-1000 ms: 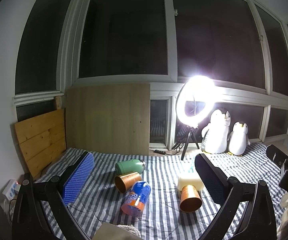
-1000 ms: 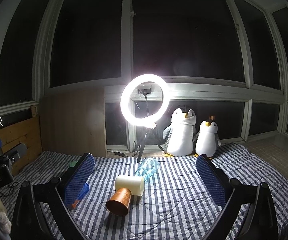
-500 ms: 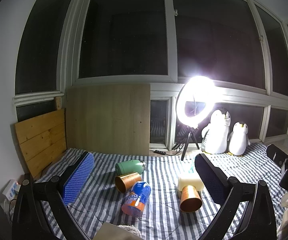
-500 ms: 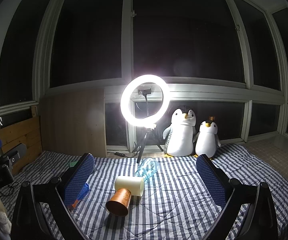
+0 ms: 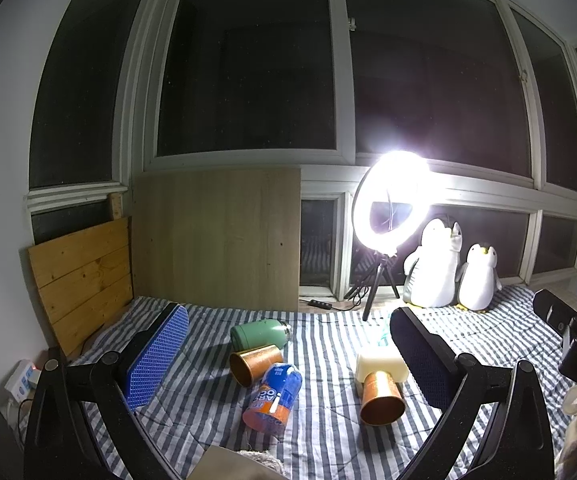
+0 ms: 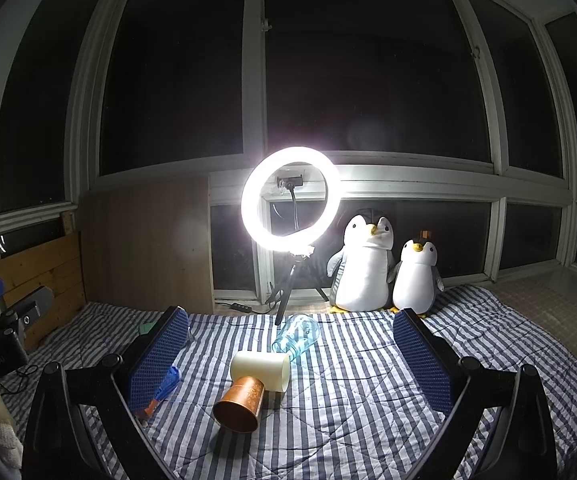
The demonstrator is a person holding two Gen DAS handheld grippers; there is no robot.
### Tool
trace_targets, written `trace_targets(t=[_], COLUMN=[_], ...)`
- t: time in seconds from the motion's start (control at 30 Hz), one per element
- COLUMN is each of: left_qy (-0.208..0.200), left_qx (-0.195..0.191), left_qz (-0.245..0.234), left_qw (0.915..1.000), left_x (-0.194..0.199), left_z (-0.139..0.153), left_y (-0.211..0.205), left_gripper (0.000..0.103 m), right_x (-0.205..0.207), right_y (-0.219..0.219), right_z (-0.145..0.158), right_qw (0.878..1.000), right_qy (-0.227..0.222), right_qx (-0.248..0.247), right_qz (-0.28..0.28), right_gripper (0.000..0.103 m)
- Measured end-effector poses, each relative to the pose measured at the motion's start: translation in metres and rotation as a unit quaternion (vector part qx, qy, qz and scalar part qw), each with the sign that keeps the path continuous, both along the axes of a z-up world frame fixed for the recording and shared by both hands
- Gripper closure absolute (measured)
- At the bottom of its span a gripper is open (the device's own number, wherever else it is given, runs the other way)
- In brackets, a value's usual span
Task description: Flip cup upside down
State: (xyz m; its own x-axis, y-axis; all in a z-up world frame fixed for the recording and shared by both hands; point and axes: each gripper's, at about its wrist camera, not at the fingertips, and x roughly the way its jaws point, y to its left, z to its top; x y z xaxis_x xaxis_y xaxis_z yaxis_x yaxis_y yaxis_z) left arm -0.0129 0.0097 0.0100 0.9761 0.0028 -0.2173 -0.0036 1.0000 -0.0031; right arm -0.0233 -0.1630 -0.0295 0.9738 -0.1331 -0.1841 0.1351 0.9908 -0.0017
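Several cups lie on their sides on a striped blanket [image 5: 328, 364]. In the left wrist view a copper cup [image 5: 254, 364] lies beside a green bottle [image 5: 259, 334] and a blue-orange can [image 5: 274, 396]. A second copper cup [image 5: 381, 398] lies against a cream cup [image 5: 380, 364]. In the right wrist view that copper cup [image 6: 239, 403], the cream cup [image 6: 261, 369] and a clear blue glass bottle [image 6: 297, 337] lie in the middle. My left gripper [image 5: 288, 356] is open and empty above the blanket. My right gripper [image 6: 290, 358] is open and empty, apart from the cups.
A lit ring light on a tripod [image 6: 290, 200] stands at the back by the windows. Two plush penguins [image 6: 384, 264] sit to its right. Wooden boards [image 5: 216, 240] lean at the back left. A power strip [image 5: 22, 378] lies at the left edge.
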Motion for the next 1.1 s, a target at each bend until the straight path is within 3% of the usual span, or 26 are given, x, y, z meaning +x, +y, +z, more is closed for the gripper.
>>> trace_targets(t=[1.1], left_qy=[0.009], left_qx=[0.0], left_qz=[0.0], left_qw=[1.0], left_x=[0.007], left_z=[-0.004], left_y=[0.001], left_gripper=[0.001], right_x=[0.015], right_y=[-0.001], right_z=[-0.004], right_qw=[1.0], right_qy=[0.018], right_qx=[0.005], right_qz=[0.004], right_gripper=[0.002])
